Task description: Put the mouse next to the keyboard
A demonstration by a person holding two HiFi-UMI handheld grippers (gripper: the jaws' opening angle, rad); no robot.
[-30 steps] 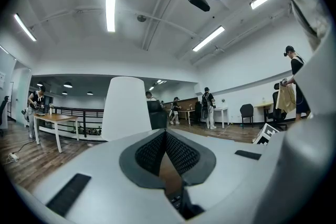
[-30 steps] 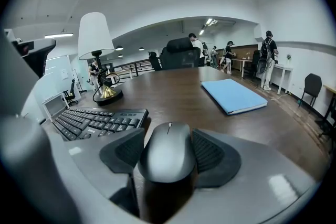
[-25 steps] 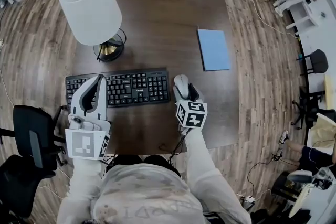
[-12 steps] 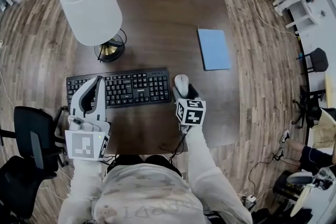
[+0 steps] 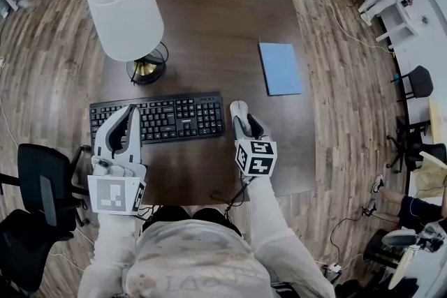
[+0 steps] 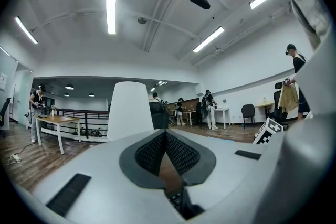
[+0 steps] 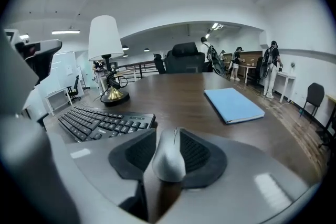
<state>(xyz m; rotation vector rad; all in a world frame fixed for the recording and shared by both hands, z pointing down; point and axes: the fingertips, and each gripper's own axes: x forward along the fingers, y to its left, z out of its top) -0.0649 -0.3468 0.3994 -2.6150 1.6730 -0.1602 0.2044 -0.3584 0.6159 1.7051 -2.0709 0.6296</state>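
Within the last second the right gripper (image 5: 246, 123), held wide before, is being closed on the grey computer mouse (image 5: 239, 110); the pads look pressed on its sides. The mouse is already seen just right of the black keyboard (image 5: 157, 118), so only a final nudge is judged left. The left gripper (image 5: 128, 115) is closed, empty, over the keyboard's left end. Counted: one mouse, one keyboard, one white-shaded table lamp (image 5: 126, 14), one blue flat notebook (image 5: 280, 68), two grippers.

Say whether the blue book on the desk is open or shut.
Shut: the thin blue rectangular book lies flat on the dark wooden desk, only its plain cover showing.
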